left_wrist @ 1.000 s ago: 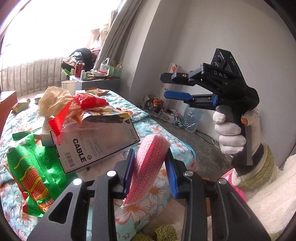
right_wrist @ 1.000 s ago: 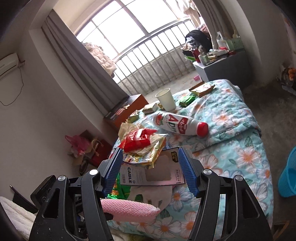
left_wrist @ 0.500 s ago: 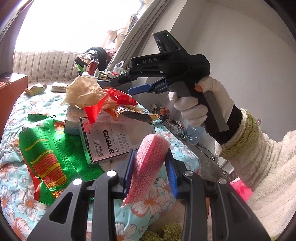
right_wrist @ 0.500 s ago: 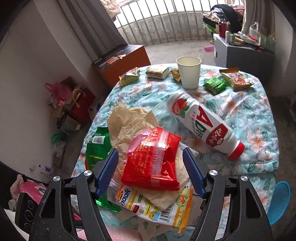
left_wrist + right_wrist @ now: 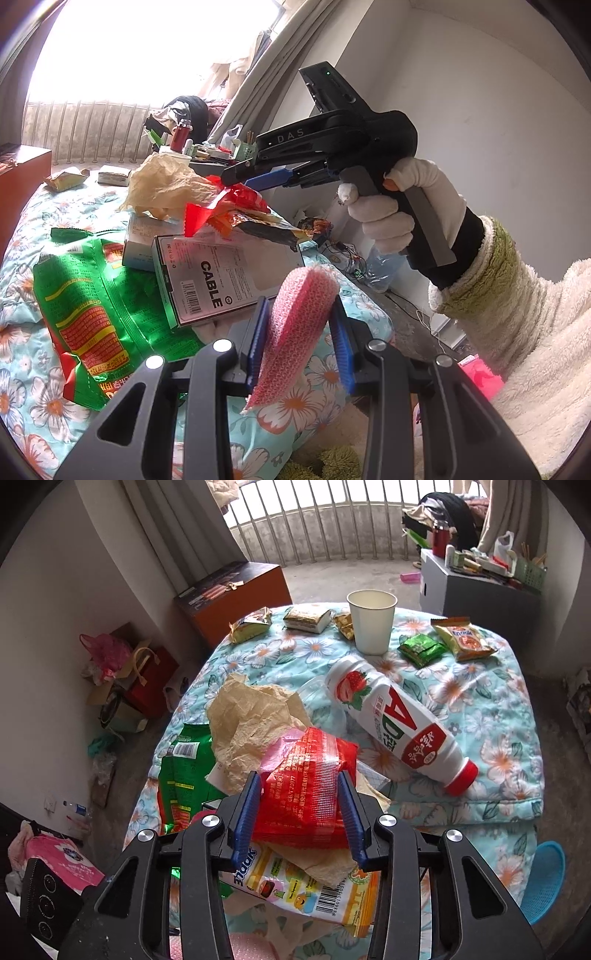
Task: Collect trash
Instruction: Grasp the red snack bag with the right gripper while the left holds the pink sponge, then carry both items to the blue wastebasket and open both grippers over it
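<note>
A heap of trash lies on the flowered quilt (image 5: 495,709): a red wrapper (image 5: 306,775) on top, crumpled brown paper (image 5: 247,716), a yellow snack wrapper (image 5: 295,890), a cable box (image 5: 229,280) and a green bag (image 5: 96,314). My right gripper (image 5: 299,777) points down over the heap. Its jaws are closing, with the red wrapper filling the gap between the blue pads. The left wrist view shows that gripper (image 5: 240,175) from the side in a gloved hand (image 5: 384,218). My left gripper (image 5: 301,302) is shut on a pink foam net (image 5: 295,332) at the quilt's near edge.
A white bottle with a red cap (image 5: 399,723) lies on the quilt right of the heap. Behind it stand a paper cup (image 5: 371,624) and several small snack packs (image 5: 421,650). A blue basket (image 5: 546,882) sits on the floor at lower right, an orange-brown box (image 5: 236,598) by the curtain.
The right gripper swung in from the side and tipped down over the heap, then its jaws narrowed around the red wrapper. The left gripper kept its hold on the pink foam net.
</note>
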